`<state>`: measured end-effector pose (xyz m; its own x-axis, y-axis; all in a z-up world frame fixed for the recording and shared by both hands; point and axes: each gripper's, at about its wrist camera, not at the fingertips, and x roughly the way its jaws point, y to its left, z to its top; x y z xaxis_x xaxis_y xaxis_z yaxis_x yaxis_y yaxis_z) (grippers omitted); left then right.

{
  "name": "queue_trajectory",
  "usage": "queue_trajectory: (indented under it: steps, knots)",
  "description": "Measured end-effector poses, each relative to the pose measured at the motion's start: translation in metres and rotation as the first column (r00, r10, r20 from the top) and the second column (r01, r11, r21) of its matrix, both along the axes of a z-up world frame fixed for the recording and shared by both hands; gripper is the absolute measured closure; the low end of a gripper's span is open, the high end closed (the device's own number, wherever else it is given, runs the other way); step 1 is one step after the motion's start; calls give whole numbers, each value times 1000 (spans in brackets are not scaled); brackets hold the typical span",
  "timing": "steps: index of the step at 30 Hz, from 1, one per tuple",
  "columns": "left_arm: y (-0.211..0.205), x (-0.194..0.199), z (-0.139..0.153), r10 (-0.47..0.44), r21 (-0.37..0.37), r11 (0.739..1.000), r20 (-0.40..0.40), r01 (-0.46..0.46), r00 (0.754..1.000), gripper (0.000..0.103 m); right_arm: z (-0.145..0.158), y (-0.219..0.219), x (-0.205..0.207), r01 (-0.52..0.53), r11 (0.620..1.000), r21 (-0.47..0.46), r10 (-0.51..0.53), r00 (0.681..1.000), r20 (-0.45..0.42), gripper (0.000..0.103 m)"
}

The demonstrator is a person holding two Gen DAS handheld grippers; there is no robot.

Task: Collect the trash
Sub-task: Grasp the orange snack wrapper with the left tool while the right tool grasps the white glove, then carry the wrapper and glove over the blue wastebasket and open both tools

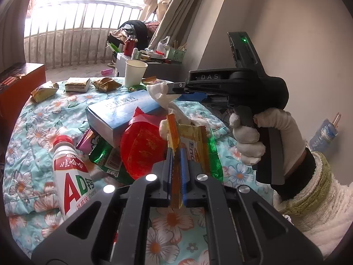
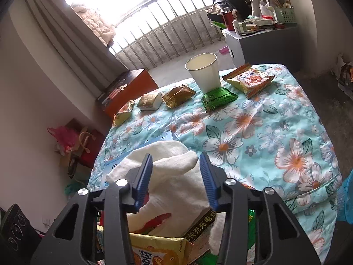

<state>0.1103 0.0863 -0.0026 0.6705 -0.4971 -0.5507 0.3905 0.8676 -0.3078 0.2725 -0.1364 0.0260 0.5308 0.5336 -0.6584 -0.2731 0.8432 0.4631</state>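
A pile of trash lies on the floral tablecloth point(image 1: 33, 114). My left gripper point(image 1: 176, 153) is shut on a thin orange-gold wrapper strip point(image 1: 173, 130) that stands up between its blue pads. Around it lie a red wrapper point(image 1: 141, 150), a yellow biscuit wrapper point(image 1: 194, 145) and a green wrapper point(image 1: 215, 156). My right gripper point(image 1: 171, 88), in a white-gloved hand point(image 1: 247, 139), comes in from the right and pinches a crumpled white tissue point(image 1: 157, 93) over a blue box point(image 1: 119, 114). In the right wrist view the tissue point(image 2: 174, 176) fills the gap of the right gripper point(image 2: 175, 165).
An AD milk bottle point(image 1: 70, 172) lies at the left of the pile. A paper cup point(image 2: 204, 72) stands at the far edge, with gold snack packs point(image 2: 178, 96), a green packet point(image 2: 218, 98) and an orange pack point(image 2: 249, 79) nearby. An orange cabinet point(image 2: 130, 88) sits beyond the table.
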Motion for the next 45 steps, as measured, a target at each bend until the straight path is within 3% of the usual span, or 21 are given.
queue_trajectory:
  steps: [3,6,26,45]
  knots:
    - [0,-2,2,-5,-3,1000,11,5,1000,100,3,-2,0,4,1000,16,-4,1000,13,92]
    - [0,-4,4,-13,-11,1000,30,13,999,101,9,-7,0,19,999,31,-20,999,37,97]
    - [-2,-25,29,-62,-84,994,165,76,984,101,69,-72,-18,181,978,100,-199,956,215,98]
    - [-22,-42,60,-103,-89,988,221,126,970,101,113,-163,-106,314,940,135,-342,881,327,98]
